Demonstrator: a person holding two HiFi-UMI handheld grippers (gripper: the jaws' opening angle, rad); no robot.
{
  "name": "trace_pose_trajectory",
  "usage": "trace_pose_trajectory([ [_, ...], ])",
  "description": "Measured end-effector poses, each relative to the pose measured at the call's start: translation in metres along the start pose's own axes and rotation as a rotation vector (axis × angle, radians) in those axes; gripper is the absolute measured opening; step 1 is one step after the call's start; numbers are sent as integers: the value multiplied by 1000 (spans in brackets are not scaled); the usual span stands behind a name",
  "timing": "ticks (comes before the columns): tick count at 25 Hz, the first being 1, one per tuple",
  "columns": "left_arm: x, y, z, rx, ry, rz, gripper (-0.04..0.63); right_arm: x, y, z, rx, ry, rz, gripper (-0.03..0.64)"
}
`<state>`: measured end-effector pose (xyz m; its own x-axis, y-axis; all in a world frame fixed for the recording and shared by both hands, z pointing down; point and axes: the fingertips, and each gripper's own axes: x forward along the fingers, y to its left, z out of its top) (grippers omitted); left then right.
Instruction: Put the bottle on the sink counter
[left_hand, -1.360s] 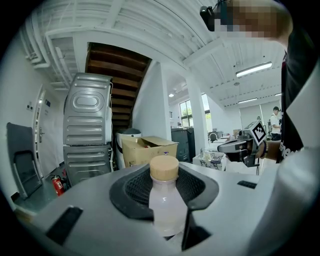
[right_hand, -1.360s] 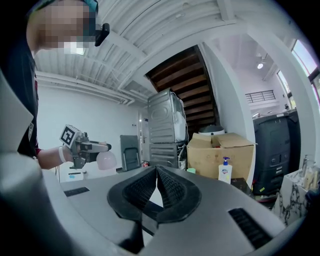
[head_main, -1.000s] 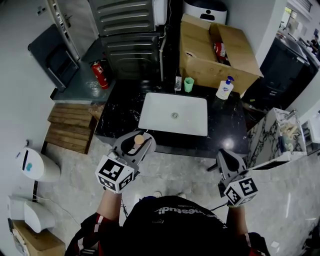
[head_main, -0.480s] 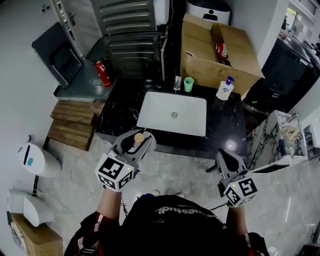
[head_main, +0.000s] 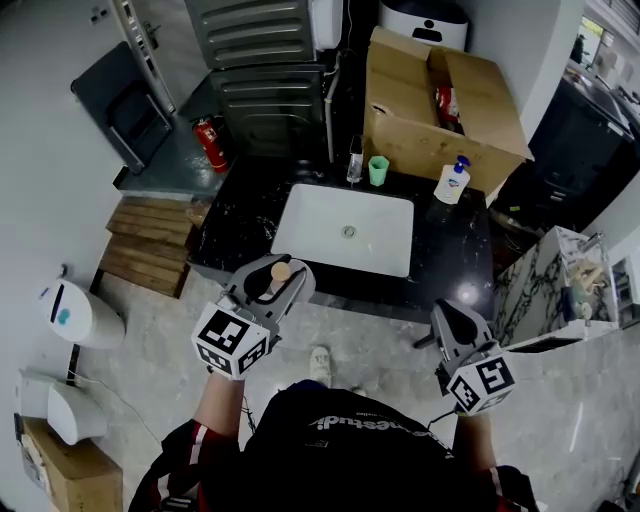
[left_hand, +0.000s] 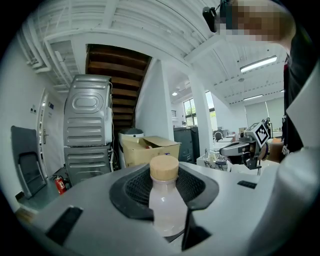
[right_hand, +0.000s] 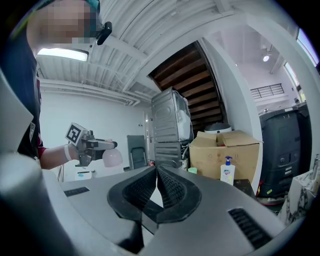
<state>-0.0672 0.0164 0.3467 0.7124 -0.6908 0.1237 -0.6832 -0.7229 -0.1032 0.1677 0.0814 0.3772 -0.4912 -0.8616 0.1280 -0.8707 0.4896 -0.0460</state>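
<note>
My left gripper (head_main: 272, 281) is shut on a small pale bottle (left_hand: 165, 202) with a tan cork-like cap (head_main: 281, 271). It hangs just in front of the near edge of the black sink counter (head_main: 240, 225), left of the white basin (head_main: 345, 228). In the left gripper view the ribbed pads (left_hand: 135, 187) clasp the bottle's body and the cap stands above them. My right gripper (head_main: 446, 321) is held lower right, short of the counter, its pads (right_hand: 167, 187) pressed together with nothing between them. From the right gripper view the bottle (right_hand: 112, 157) shows in the left gripper.
On the counter behind the basin stand a green cup (head_main: 378, 170), a tap (head_main: 355, 158) and a soap pump bottle (head_main: 451, 181). A cardboard box (head_main: 440, 95) sits behind. A red fire extinguisher (head_main: 211, 144) and a wooden pallet (head_main: 145, 250) lie left of the counter.
The view has shifted slightly: the counter and sink sit a little nearer. Both grippers keep their places and their grip.
</note>
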Motion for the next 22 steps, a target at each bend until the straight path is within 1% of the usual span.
trace_pose_trajectory([
  [4,18,15,-1,11,-1,-11,135,18,-8,-3,4,7,-5,41],
  [9,49,45,-7,10,3,-42,135,54,-22,-1,11,8,-24,40],
  [16,102,111,-16,6,7,-83,135,131,-44,10,13,-2,-52,41],
  [22,145,168,-20,12,-27,-135,135,193,-55,26,9,-9,-89,41],
])
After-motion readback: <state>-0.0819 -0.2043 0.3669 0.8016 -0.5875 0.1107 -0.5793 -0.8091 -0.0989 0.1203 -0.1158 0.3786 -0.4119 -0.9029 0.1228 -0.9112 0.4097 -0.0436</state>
